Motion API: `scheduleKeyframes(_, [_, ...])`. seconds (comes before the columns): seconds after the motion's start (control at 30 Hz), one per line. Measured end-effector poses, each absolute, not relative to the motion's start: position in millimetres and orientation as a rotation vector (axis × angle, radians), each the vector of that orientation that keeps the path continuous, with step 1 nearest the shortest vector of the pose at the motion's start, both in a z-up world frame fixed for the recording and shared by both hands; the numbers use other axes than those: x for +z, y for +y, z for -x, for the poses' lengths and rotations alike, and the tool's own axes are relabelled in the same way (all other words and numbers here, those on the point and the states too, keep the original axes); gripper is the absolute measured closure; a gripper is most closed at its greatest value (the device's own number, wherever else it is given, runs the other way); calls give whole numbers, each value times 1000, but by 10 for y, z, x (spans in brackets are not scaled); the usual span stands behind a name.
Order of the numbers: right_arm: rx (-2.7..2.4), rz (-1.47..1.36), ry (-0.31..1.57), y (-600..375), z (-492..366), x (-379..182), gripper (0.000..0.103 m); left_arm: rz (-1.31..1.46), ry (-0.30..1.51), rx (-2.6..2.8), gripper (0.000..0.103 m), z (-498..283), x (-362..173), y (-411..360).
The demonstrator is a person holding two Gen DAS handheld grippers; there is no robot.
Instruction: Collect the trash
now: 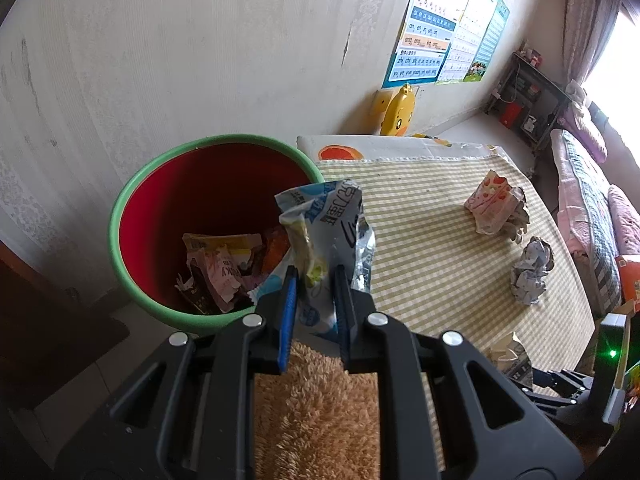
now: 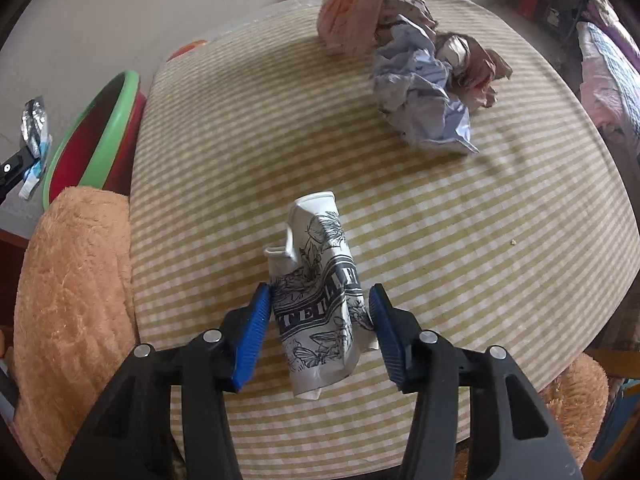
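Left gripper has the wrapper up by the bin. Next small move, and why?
Probably ease the left gripper a little further left over the red bin with the green rim, then open. Its jaws are shut on the crumpled blue-and-white plastic wrapper, which hangs at the rim's right edge, beside the striped tablecloth, not squarely above the opening.

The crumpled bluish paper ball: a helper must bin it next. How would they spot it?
On the striped tablecloth, look at the far side from the bin. The bluish paper ball touches a pink-printed wrapper; it alone is plain pale blue-grey.
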State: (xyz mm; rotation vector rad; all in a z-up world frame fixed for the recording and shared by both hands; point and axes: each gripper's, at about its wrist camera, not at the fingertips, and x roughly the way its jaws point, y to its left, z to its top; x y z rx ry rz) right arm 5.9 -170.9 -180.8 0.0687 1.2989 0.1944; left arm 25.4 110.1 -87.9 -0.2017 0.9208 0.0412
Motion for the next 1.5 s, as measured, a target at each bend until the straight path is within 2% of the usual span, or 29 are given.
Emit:
scheduleKeyframes(0.3, [311,-169,1201,-1436,-255,-1357,55,251,913,87,87,-328,-889,1366])
scheduleKeyframes(0.77, [634,-157,1093,189,-1117,-879,55,234,907,265,87,-623,-1017,2209])
scheduleKeyframes(0.87, [664,-176,1076,396,-1264,-858,53,215,908,273,78,-704,-1038,2286])
scheduleKeyframes(0.9, [667,-180,1074,429,-1308,-860,51,200,903,276,66,-724,-1045,2294])
scheduleKeyframes(0.93, [661,-181,1075,444,-1335,-860,43,191,897,276,55,-732,-1042,2282])
scheduleKeyframes(0.97, [648,-188,1074,421,-1351,-854,40,172,884,276,50,-728,-1037,2270])
scheduleKeyframes(1.03, [640,-202,1066,352,-1333,-852,36,139,861,291,24,-702,-1022,2242])
scheduleKeyframes(1.17, [556,-156,1051,26,-1143,-908,32,124,785,287,19,-592,-978,2164])
scheduleKeyframes(1.5, [254,-177,1100,-1252,-501,-1203,32,146,637,233,7,-418,-659,1680])
